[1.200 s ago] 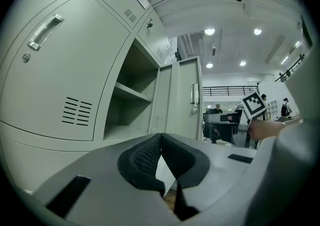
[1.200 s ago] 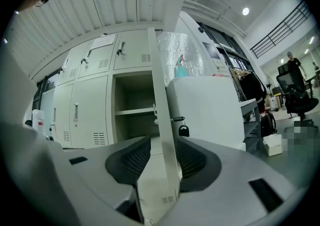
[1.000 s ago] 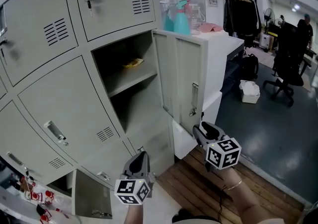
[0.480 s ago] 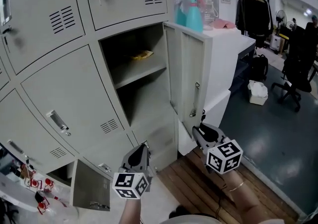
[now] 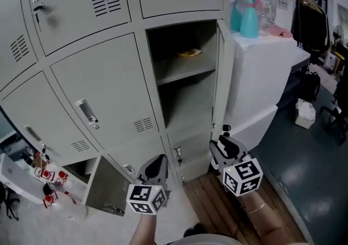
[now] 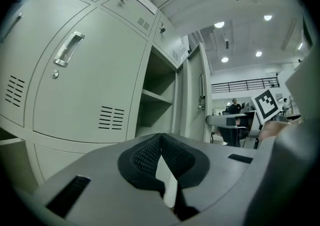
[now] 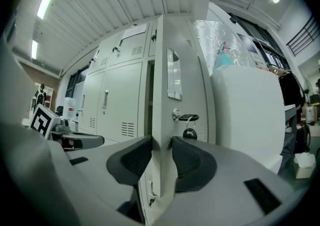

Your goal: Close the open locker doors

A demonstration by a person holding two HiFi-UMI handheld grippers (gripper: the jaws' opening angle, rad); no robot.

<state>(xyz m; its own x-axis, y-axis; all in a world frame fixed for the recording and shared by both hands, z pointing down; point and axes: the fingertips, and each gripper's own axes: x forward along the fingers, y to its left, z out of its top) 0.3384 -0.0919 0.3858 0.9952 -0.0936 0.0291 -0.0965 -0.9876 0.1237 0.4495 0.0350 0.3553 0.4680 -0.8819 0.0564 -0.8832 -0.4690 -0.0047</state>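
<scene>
A tall grey locker door [image 5: 220, 75] stands open, edge-on in the head view, baring shelves with a yellow thing [image 5: 188, 52] on the upper one. Low at the left a small locker door [image 5: 103, 187] also hangs open. My right gripper [image 5: 222, 149] is just below the tall door's lower corner. In the right gripper view that door's edge [image 7: 160, 94] runs up between the pads of the gripper [image 7: 161, 152], whose jaws are opening; a key [image 7: 187, 118] sits in its lock. My left gripper [image 5: 157, 165] points at the lockers, shut and empty [image 6: 161, 142].
A white cabinet [image 5: 266, 75] stands right of the open door, with spray bottles [image 5: 249, 18] on top. Wooden slats [image 5: 212, 211] lie under my grippers. Closed locker doors [image 5: 103, 97] fill the left. A white bag [image 5: 304, 113] sits on the dark floor at right.
The view has swung left and down. The tall door, whose inner face showed earlier, now appears edge-on. My right gripper stays by its lower corner.
</scene>
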